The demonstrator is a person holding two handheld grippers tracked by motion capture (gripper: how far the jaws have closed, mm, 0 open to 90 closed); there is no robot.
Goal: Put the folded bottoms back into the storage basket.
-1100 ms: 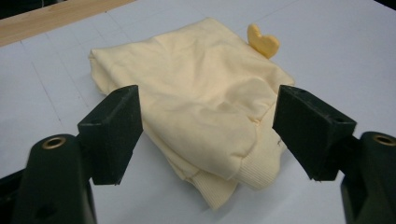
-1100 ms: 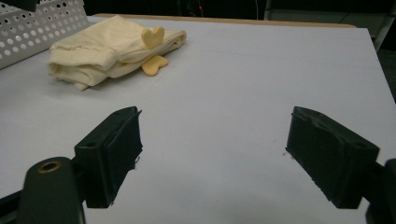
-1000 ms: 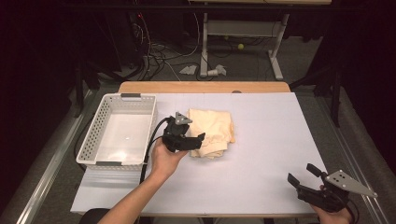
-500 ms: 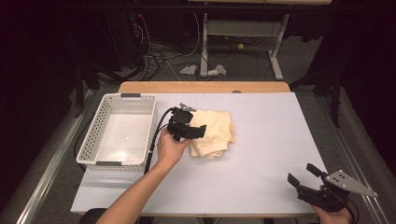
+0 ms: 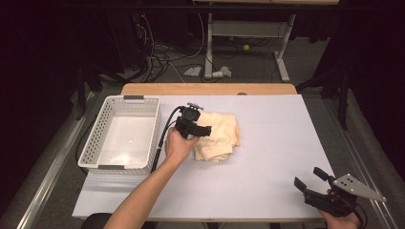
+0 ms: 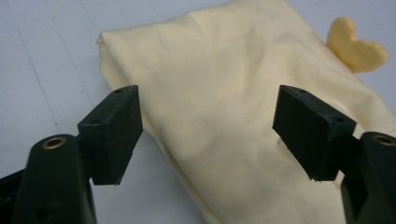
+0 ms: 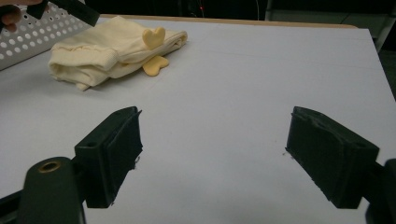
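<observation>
A folded pale yellow cloth lies near the middle of the white table. My left gripper hovers over the cloth's left part, jaws wide apart. In the left gripper view the cloth spans the gap between the open jaws of the left gripper, and a darker yellow heart-shaped piece pokes out at its far edge. My right gripper rests low at the table's front right corner, open and holding nothing. The right gripper view shows the cloth far off at upper left beyond the right gripper.
A white perforated basket stands left of the cloth, with nothing in it. Its wall appears in the right gripper view. A wooden strip runs along the table's far edge. Cables and table legs lie on the floor beyond.
My left gripper has moved away from me and slightly up, onto the cloth's left side. The right gripper has stayed put.
</observation>
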